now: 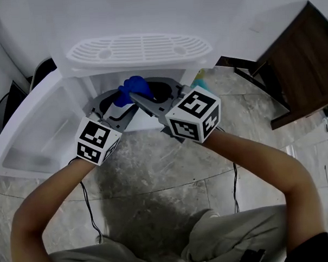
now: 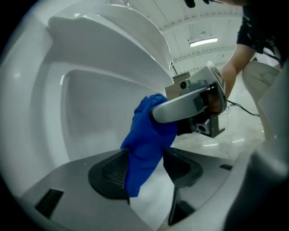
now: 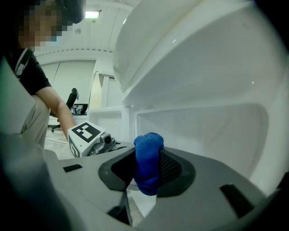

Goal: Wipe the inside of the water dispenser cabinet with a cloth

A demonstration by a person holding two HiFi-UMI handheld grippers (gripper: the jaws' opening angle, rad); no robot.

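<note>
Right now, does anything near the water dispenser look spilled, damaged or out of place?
Nothing stands out. The blue cloth is bunched in the right gripper, its loose end hanging between the left gripper's open jaws. No spill or damage shows.

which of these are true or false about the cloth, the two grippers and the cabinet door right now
1. The right gripper is clamped on the blue cloth. True.
2. The left gripper has its jaws shut. False: they stand apart, with the cloth hanging between them.
3. The cabinet door is closed. False: it is swung open, at the left in the head view.
4. Dark wooden furniture stands beside the dispenser, at the right in the head view. True.
</note>
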